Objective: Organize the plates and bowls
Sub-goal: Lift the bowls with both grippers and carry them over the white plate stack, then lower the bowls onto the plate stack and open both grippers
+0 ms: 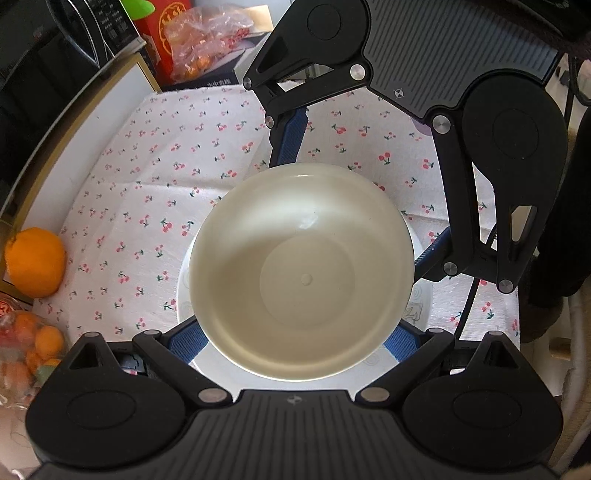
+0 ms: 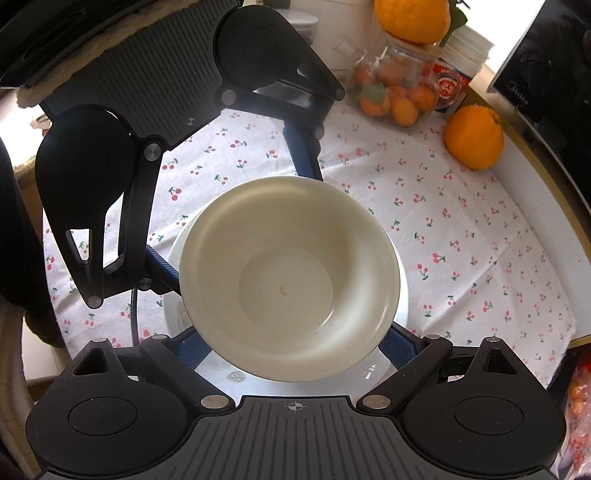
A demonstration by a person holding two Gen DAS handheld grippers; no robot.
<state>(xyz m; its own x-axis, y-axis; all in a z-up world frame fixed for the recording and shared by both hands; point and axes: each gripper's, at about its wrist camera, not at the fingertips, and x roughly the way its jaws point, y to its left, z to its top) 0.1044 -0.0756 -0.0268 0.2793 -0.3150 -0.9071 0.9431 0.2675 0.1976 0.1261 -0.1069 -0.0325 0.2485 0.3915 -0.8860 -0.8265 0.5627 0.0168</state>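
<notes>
Seen from both wrists: a cream-white round plastic bowl (image 1: 301, 271), mouth up, sitting on or just above a white ceramic plate with faint printed motifs (image 1: 221, 365), on a desk draped in a white cloth with small red cherry print (image 1: 147, 192). Hard to tell whether the bowl's foot already touches the plate or hangs just over it.

Left gripper (image 1: 295, 341): jaws spread wide, blue pads flanking the near lower curve of the bowl on both sides, apparently pressed against its wall; contact likely but not certain. Right gripper (image 2: 295, 345): likewise wide, blue pads on either side of the bowl's near edge from the opposite direction. Bowl thus bracketed by four fingers, two from each side, and tilted slightly in the right wrist view.

Judged progress: one bowl stacked, or nearly stacked, onto one plate. Remaining, as a guess: settling the bowl level, letting go with both grippers, then any further dishes, though no other loose plate or bowl shows on the cloth, apart from something pale and round at the top edge of the right view, too blurred to name.

Around the edge, not part of the task: a large orange citrus fruit (image 1: 35, 262) at the cloth's border, a clear glass jar of small oranges (image 2: 397, 92), a red printed box (image 1: 162, 33), and a black appliance (image 2: 546, 85) beyond the desk's rim.
</notes>
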